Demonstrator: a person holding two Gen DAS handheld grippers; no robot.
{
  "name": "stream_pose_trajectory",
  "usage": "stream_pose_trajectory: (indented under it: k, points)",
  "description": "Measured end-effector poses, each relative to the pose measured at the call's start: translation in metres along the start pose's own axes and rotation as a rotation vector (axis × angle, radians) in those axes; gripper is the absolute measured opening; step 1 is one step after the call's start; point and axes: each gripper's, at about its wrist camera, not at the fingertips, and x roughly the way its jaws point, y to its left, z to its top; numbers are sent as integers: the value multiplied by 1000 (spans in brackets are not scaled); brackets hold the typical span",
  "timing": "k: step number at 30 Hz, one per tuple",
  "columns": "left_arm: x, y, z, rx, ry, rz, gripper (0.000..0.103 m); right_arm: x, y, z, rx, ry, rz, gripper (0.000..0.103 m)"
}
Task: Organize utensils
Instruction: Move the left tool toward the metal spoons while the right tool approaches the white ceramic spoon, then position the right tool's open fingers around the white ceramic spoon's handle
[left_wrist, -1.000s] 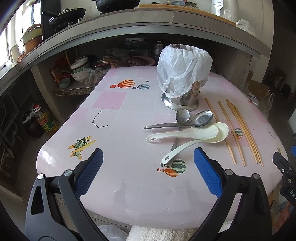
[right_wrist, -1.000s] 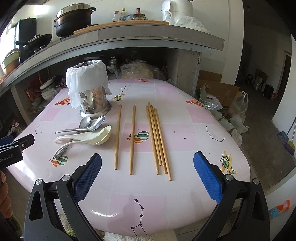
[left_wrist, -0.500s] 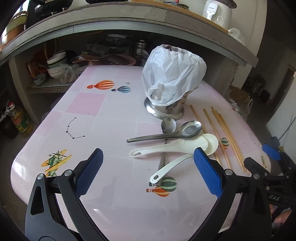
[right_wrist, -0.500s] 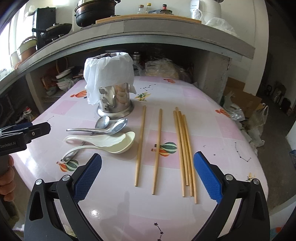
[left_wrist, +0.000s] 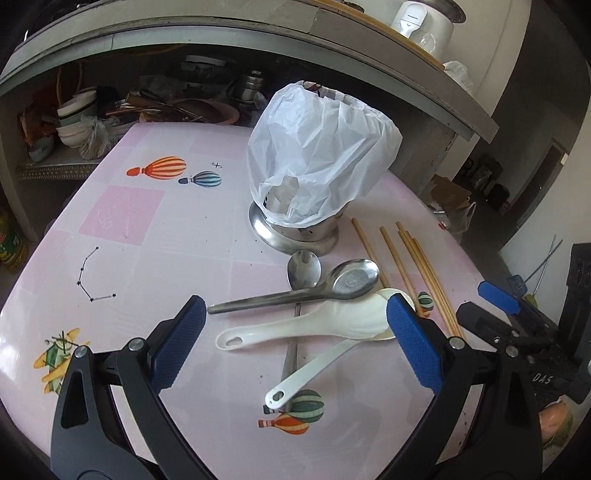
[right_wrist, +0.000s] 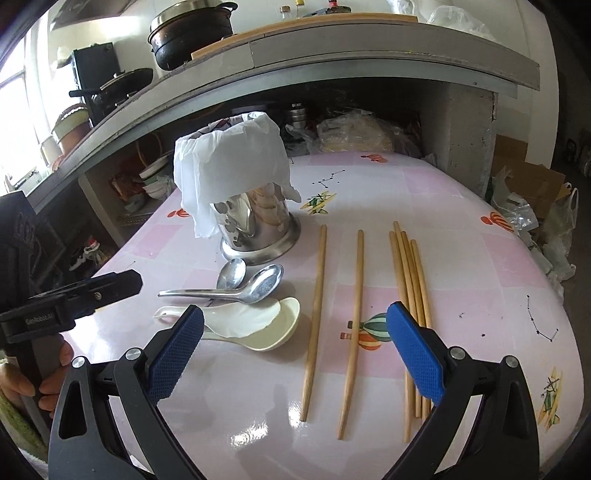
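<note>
Both tongs (left_wrist: 291, 343) (right_wrist: 295, 350) nearer now, gaping, above spoons (left_wrist: 306, 325); chopsticks (right_wrist: 410, 295)

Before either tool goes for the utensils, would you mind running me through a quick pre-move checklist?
1. Left tool open and empty: ok.
2. Right tool open and empty: ok.
3. Metal holder upright: ok; whether the white plastic bag draped over it leaves the mouth free: cannot tell.
4. Spoons lying apart for a clean pick: not ok; the steel spoon crosses another steel spoon, and the white spoons overlap.
5. Chopsticks flat on the table, unobstructed: ok.
</note>
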Motion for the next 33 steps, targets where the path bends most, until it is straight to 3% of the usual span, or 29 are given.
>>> stream_pose_trajectory:
  k: [7,9,18,26,30,33]
  points:
    - [19,0,17,66,3,40,92,29,-5,25,27,34,124,77]
    - [26,-2,20,78,18,30,80,37,-7,30,42,51,142,72]
    - [57,-29,31,263,94,-56,54,76,-27,34,125,175,237,51]
    - [59,-31,25,245,115,-92,36,119,-28,42,124,337,345,36]
    - [54,-30,17,246,114,-91,34,132,-26,40,117,395,338,32]
    - [54,-29,16,235,115,-93,34,130,-29,40,135,393,351,32]
